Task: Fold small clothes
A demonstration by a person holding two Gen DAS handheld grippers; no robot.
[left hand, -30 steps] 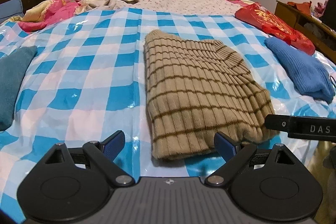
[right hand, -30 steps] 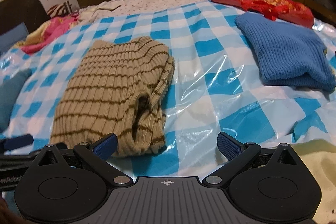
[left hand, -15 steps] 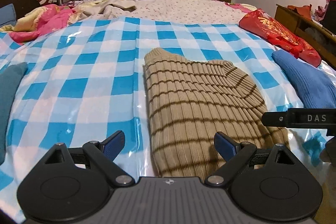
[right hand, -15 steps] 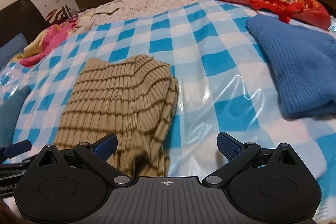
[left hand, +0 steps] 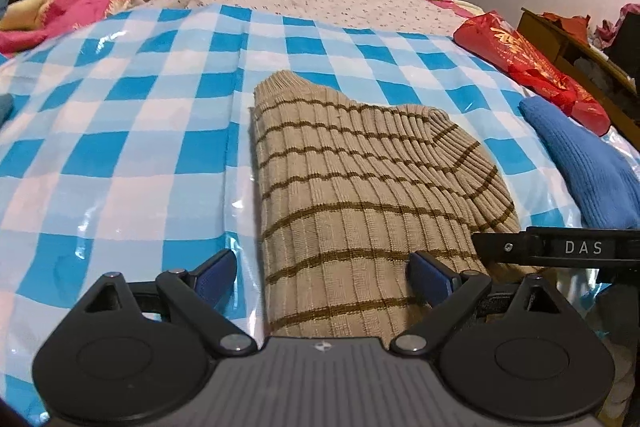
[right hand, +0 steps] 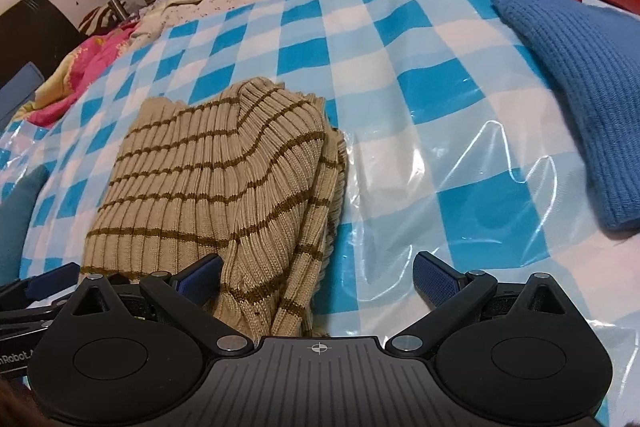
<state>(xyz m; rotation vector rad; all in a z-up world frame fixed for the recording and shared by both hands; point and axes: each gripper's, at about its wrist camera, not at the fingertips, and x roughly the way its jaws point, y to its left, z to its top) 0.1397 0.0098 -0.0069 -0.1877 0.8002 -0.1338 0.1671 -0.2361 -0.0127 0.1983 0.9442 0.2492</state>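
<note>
Right view only: sweater [right hand: 224, 183] layered fold edge.

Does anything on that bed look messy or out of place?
Only slightly: the striped sweater is folded unevenly, its right edge bunched in loose layers. The blue sweater lies flat. Nothing spilled or damaged.

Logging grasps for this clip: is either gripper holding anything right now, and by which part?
Nothing is held. Both the left gripper and right gripper are open, their fingers straddling the near edge of the folded striped sweater without closing on it.
</note>
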